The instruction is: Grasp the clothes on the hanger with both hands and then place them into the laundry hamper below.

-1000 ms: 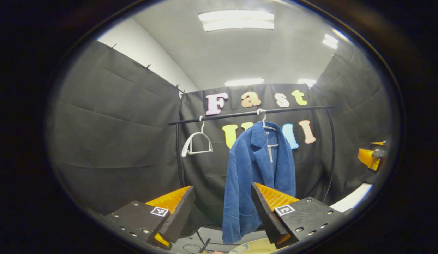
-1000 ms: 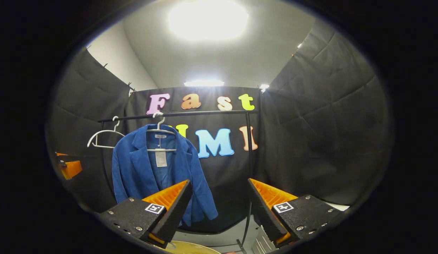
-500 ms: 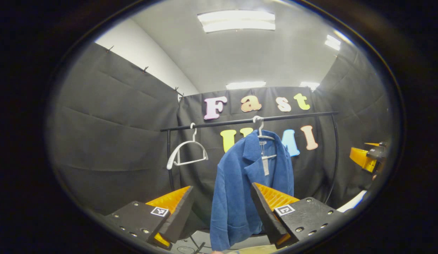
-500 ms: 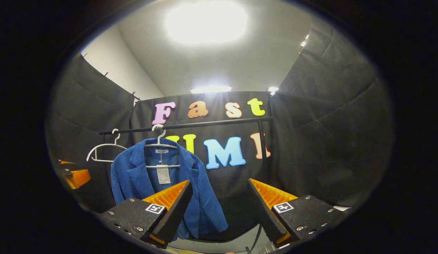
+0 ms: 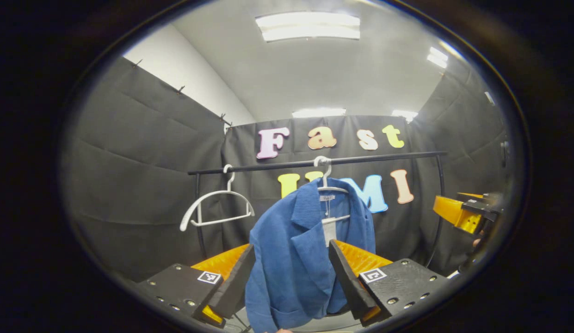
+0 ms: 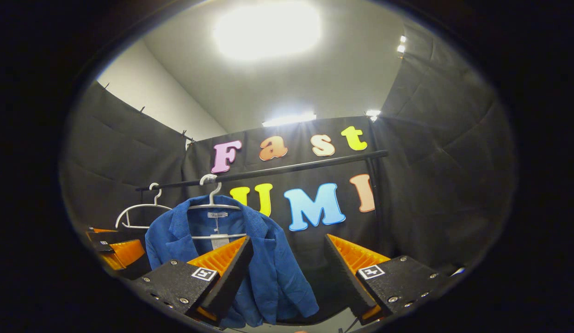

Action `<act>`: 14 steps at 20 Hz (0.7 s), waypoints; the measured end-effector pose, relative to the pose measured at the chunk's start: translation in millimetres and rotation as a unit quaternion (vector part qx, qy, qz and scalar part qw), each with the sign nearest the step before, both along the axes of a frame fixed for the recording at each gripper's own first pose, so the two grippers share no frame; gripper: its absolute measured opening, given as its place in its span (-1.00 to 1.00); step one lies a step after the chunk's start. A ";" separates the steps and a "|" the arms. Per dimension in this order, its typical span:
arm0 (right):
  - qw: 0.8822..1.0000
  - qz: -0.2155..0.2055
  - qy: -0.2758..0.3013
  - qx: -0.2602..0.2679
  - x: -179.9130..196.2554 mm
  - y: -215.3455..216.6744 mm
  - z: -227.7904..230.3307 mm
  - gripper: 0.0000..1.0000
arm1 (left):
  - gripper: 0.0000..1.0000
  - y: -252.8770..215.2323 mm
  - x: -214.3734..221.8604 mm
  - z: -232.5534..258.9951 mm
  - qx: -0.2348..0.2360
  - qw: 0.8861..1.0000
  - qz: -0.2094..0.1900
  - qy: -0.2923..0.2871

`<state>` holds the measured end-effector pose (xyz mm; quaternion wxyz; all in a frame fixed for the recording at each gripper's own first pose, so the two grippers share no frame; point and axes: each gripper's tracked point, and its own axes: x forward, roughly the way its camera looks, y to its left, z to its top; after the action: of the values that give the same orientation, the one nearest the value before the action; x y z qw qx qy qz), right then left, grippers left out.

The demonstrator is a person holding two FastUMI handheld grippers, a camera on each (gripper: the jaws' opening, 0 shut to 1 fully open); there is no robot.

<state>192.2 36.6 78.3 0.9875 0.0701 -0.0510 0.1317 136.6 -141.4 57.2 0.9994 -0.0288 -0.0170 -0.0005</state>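
The rail (image 5: 314,163) is the largest thing here, a dark bar running across the booth in front of the cloth wall, with a thin upright post at its right end in the left gripper view. From it hangs the jacket (image 5: 296,249), a blue ribbed one with a broad collar, open at the front, draped over a pale wire hanger (image 5: 324,180) whose hook sits on the rail; a paper tag hangs inside the neck. In the right gripper view the jacket (image 6: 263,268) hangs low and to the left, its shoulders spread on the hanger. Beside it on the rail hangs a second hanger (image 5: 216,210), white and bare. The hamper is below, where I cannot make it out. The left claw (image 5: 291,277) is spread wide with nothing between its fingers, and the jacket's front panel lies straight ahead in the gap but apart from the fingers. The right claw (image 6: 287,273) is likewise spread and holding nothing, with the jacket's right side off to the left of its gap. The cloth looks soft, thick and moderately heavy, likely to sag and fold once lifted, not slippery. The shoulders or upper lapels, one per claw, seem the best places to pinch, so the jacket can be lifted off the hanger evenly.
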 end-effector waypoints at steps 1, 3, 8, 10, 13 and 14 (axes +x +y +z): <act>1.000 0.006 0.003 -0.002 7.1 3.6 -2.7 0.90 | 0.84 -8.2 6.8 -2.8 -0.004 1.000 -0.002 0.004; 1.000 0.018 0.010 -0.001 20.1 11.4 -9.7 0.90 | 0.84 -16.1 22.2 -10.0 -0.015 1.000 0.003 0.012; 0.999 0.047 0.021 -0.003 52.9 31.3 -29.9 0.90 | 0.84 -28.4 62.0 -32.5 -0.035 0.999 0.024 0.032; 0.998 0.061 0.029 0.002 66.1 39.2 -36.0 0.90 | 0.84 -32.7 74.1 -38.9 -0.037 0.998 0.033 0.040; 0.996 0.078 0.039 0.006 86.0 50.1 -43.8 0.89 | 0.84 -40.1 93.2 -48.3 -0.024 0.998 0.038 0.049; 0.996 0.085 0.039 0.007 91.4 55.0 -47.2 0.90 | 0.84 -41.6 99.5 -51.8 -0.019 0.997 0.042 0.053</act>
<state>283.6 91.7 31.1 0.9735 0.0858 -0.0067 0.2121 236.1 -183.0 5.4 0.9973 -0.0469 0.0352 0.0436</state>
